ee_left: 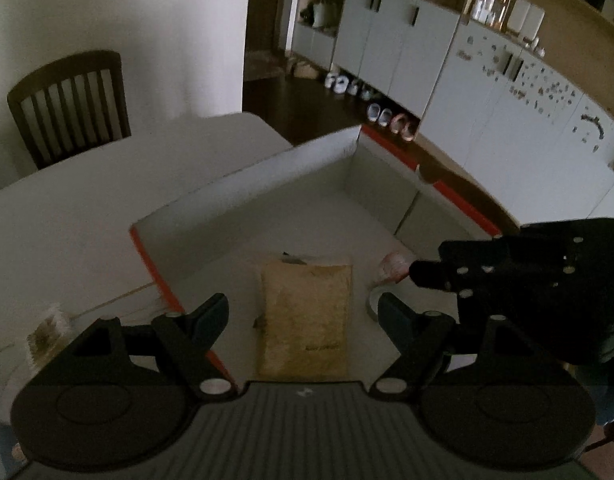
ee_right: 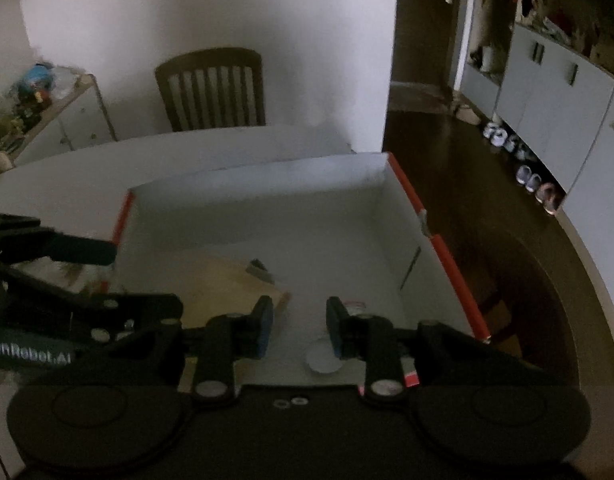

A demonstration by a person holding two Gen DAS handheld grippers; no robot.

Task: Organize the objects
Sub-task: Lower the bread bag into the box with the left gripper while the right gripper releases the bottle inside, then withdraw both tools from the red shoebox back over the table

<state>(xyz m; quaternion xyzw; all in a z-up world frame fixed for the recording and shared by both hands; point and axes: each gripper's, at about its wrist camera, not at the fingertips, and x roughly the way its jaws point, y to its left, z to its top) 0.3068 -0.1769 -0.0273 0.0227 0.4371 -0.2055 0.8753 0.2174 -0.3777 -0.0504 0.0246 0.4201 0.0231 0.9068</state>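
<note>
My left gripper [ee_left: 303, 312] hangs over the shallow white cardboard box with orange-red rim [ee_left: 243, 216], jaws spread wide and empty. Below it, a flat tan paper packet [ee_left: 307, 320] lies on the box floor. My right gripper [ee_right: 299, 328], jaws parted with nothing between them, hovers above a small white round disc [ee_right: 321, 360]. The box sits on the white surface [ee_left: 67, 220].

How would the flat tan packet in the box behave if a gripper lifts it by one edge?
The tan packet lies flat on the floor of the box and looks thin, so it is probably light. Its grainy, slightly pillowed surface suggests a soft pouch that may sag when held by one edge.
</note>
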